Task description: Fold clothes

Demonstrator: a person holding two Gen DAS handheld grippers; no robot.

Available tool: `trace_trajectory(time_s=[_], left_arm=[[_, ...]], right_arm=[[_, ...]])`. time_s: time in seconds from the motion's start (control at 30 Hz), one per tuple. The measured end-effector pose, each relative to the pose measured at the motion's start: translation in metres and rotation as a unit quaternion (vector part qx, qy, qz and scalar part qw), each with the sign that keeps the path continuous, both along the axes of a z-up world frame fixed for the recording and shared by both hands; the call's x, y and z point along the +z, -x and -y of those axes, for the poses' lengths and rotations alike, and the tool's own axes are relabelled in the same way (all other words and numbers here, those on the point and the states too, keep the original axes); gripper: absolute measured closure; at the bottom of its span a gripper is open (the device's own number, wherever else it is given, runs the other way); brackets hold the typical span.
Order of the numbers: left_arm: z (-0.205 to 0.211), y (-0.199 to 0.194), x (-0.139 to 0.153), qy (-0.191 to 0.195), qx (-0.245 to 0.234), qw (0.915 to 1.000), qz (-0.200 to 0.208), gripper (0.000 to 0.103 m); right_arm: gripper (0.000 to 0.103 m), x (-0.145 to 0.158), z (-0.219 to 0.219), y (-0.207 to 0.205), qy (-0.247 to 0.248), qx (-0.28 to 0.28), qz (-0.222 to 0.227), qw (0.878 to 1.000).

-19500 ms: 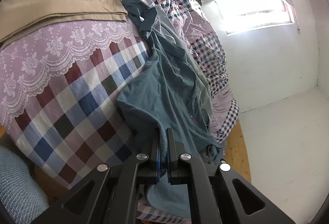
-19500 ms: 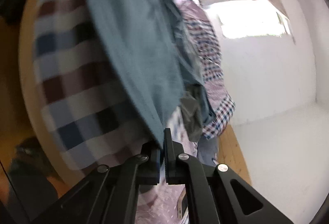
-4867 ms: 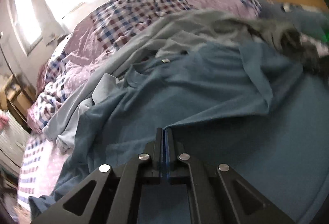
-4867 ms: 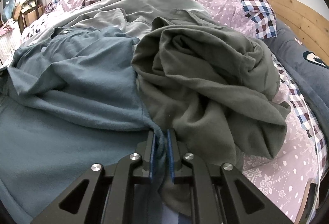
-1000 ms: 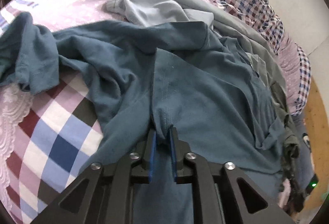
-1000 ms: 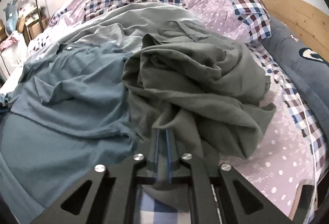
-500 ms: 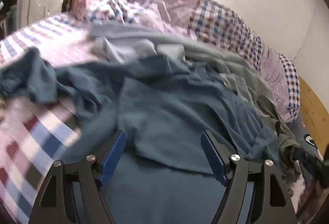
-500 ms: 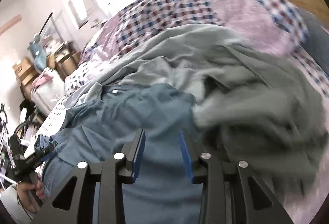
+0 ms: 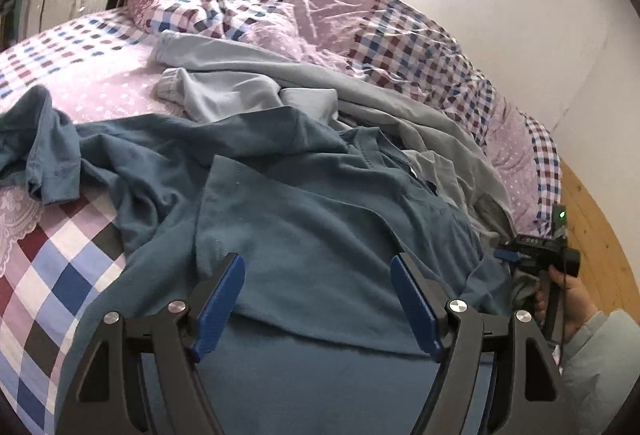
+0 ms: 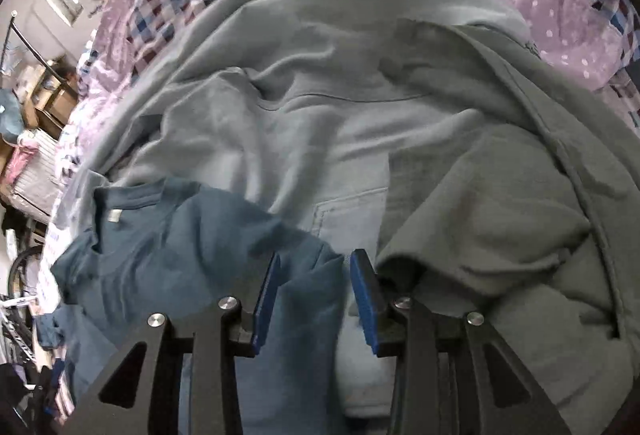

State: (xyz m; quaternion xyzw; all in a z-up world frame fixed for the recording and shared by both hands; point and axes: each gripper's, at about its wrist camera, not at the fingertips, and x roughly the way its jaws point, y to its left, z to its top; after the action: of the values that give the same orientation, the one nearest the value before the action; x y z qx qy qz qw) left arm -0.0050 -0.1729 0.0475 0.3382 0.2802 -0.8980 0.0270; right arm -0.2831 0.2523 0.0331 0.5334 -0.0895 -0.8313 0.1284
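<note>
Across the checked bed (image 9: 60,275) the teal shirt (image 9: 320,235) lay half folded just ahead of the left gripper (image 9: 318,299), jaws wide, and under the right gripper (image 10: 312,289), jaws parted and gripping nothing, while the grey garments (image 10: 500,195) beyond waited unfolded.
</note>
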Motion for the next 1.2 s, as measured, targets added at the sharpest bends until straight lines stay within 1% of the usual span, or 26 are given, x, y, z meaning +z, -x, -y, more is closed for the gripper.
trace_trajectory(time_s=[0.23, 0.27, 0.33, 0.37, 0.4, 0.5, 0.6, 0.67, 0.73, 0.83, 0.93, 0.97, 1.0, 1.03, 1.07, 1.1, 1.2], left_arm=[[0.000, 0.001, -0.004, -0.002, 0.001, 1.0000, 0.008, 0.024], [0.000, 0.001, -0.004, -0.003, 0.000, 0.9999, 0.010, 0.024], [0.001, 0.001, -0.005, -0.004, 0.002, 0.9999, 0.012, 0.024], [0.001, 0.001, -0.005, -0.005, 0.003, 0.9999, 0.013, 0.024], [0.002, 0.001, -0.005, -0.007, 0.005, 0.9999, 0.013, 0.024], [0.005, 0.000, -0.004, -0.009, 0.007, 0.9999, 0.012, 0.024], [0.007, 0.001, -0.004, -0.011, 0.007, 0.9998, 0.012, 0.024], [0.008, 0.001, -0.004, -0.011, 0.007, 0.9998, 0.014, 0.024], [0.008, 0.002, -0.005, -0.010, 0.006, 0.9998, 0.015, 0.024], [0.007, 0.003, -0.005, -0.007, 0.003, 0.9998, 0.018, 0.024], [0.004, 0.005, -0.006, 0.000, -0.002, 0.9997, 0.024, 0.024], [0.004, 0.006, -0.007, 0.002, -0.004, 0.9996, 0.027, 0.024], [0.003, 0.007, -0.008, 0.005, -0.007, 0.9995, 0.031, 0.024], [0.003, 0.008, -0.009, 0.005, -0.008, 0.9994, 0.033, 0.024], [0.002, 0.008, -0.009, 0.005, -0.009, 0.9993, 0.036, 0.024], [0.002, 0.009, -0.010, 0.004, -0.010, 0.9993, 0.036, 0.024], [0.002, 0.009, -0.010, 0.003, -0.011, 0.9992, 0.037, 0.024]], right_arm=[[0.064, -0.017, 0.013, 0.011, -0.050, 0.006, 0.034, 0.998], [0.066, -0.018, 0.017, 0.011, -0.057, 0.012, 0.036, 0.998], [0.084, -0.020, 0.024, 0.010, -0.071, 0.021, 0.039, 0.996], [0.096, -0.018, 0.025, 0.008, -0.077, 0.022, 0.036, 0.996], [0.099, -0.016, 0.025, 0.007, -0.087, 0.020, 0.030, 0.996], [0.100, 0.000, 0.018, 0.004, -0.097, -0.001, 0.001, 0.995], [0.101, 0.024, 0.005, 0.002, -0.108, -0.038, -0.040, 0.993], [0.101, 0.037, -0.008, 0.002, -0.112, -0.059, -0.056, 0.990], [0.101, 0.043, -0.014, 0.007, -0.118, -0.072, -0.057, 0.989], [0.101, 0.033, -0.011, 0.017, -0.131, -0.077, -0.049, 0.987], [0.099, 0.012, -0.016, 0.022, -0.141, -0.081, -0.026, 0.986], [0.097, 0.007, -0.019, 0.023, -0.143, -0.085, -0.019, 0.986], [0.089, 0.006, -0.023, 0.022, -0.132, -0.092, -0.019, 0.987], [0.086, 0.008, -0.027, 0.020, -0.120, -0.102, -0.021, 0.987], [0.077, 0.011, -0.030, 0.017, -0.111, -0.109, -0.024, 0.988], [0.070, 0.016, -0.033, 0.014, -0.101, -0.115, -0.029, 0.988], [0.068, 0.032, -0.035, 0.007, -0.075, -0.109, -0.038, 0.990]])
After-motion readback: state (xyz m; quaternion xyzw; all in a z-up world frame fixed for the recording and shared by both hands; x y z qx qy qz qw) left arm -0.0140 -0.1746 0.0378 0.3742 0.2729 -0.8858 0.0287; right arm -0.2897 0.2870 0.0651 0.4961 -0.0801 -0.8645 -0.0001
